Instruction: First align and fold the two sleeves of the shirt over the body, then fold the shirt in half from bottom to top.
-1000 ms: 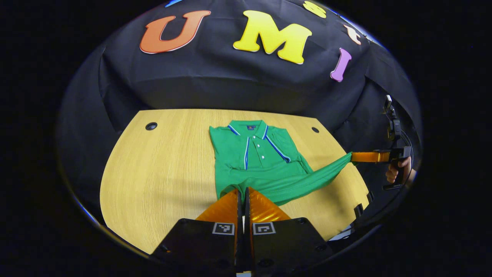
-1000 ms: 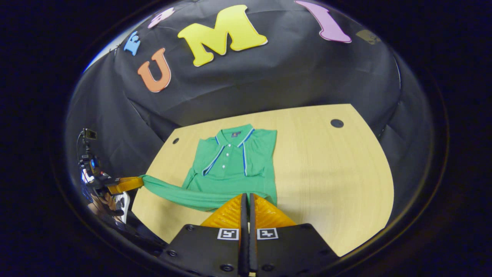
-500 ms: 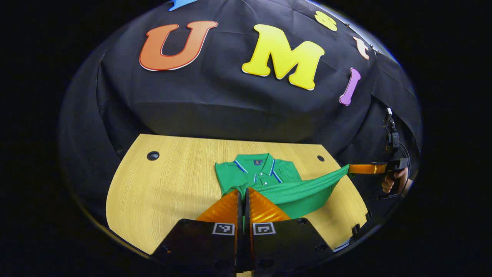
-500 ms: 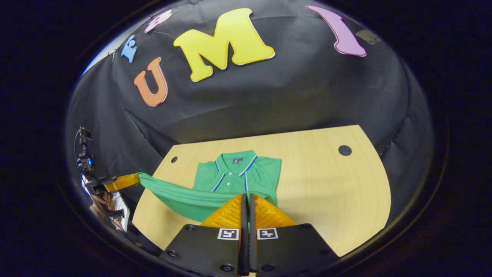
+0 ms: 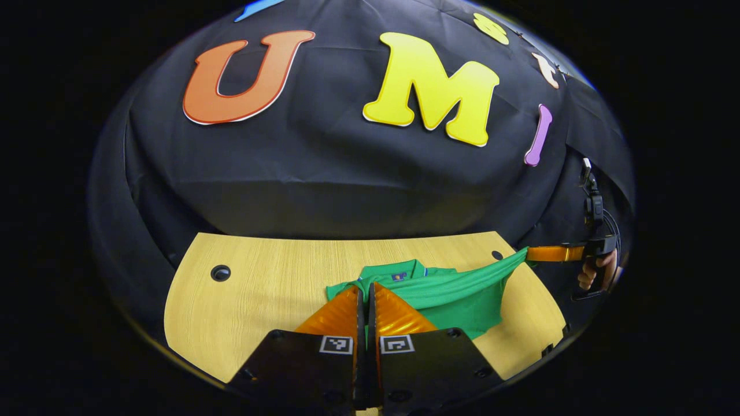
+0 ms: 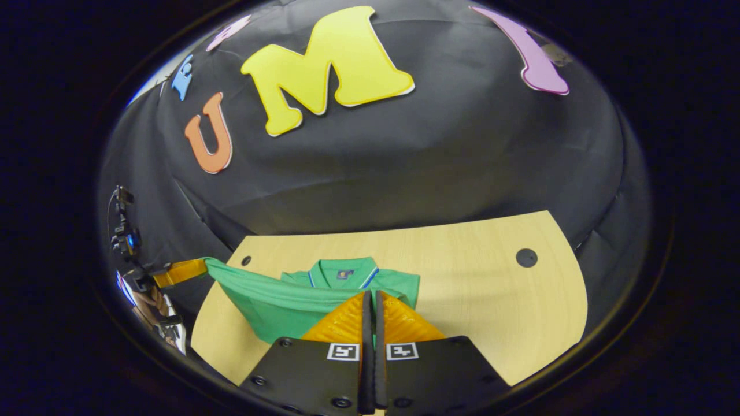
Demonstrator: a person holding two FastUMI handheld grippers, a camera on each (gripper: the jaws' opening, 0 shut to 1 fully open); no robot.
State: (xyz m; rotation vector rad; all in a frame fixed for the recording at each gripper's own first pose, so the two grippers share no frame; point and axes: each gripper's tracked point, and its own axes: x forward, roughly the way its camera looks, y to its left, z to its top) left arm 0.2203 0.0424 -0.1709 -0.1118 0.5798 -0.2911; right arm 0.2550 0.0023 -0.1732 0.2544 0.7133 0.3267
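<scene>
Soft matt knit cloth shirt [image 5: 457, 292] lies on a smooth pale wood-grain table [image 5: 260, 277].

Right gripper [image 6: 370, 296] clamps the green shirt's [image 6: 272, 303] raised hem; left gripper [image 6: 203, 266] pinches its far corner above the table [image 6: 491, 300].

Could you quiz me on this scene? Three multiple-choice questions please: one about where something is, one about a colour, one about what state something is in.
1. Where does the shirt lie?
A. on the wooden table
B. on the floor
C. on a hanger

2. What colour is the shirt's body?
A. red
B. green
C. white

3. What is the state of the left gripper and the right gripper?
A. both wide open
B. one open, one shut
C. both shut on the shirt's hem

Answers: 1 A, its collar end rests on the tabletop. 2 B, green with blue and white collar trim. 3 C, the hem stretches lifted between the closed finger pairs.
</scene>
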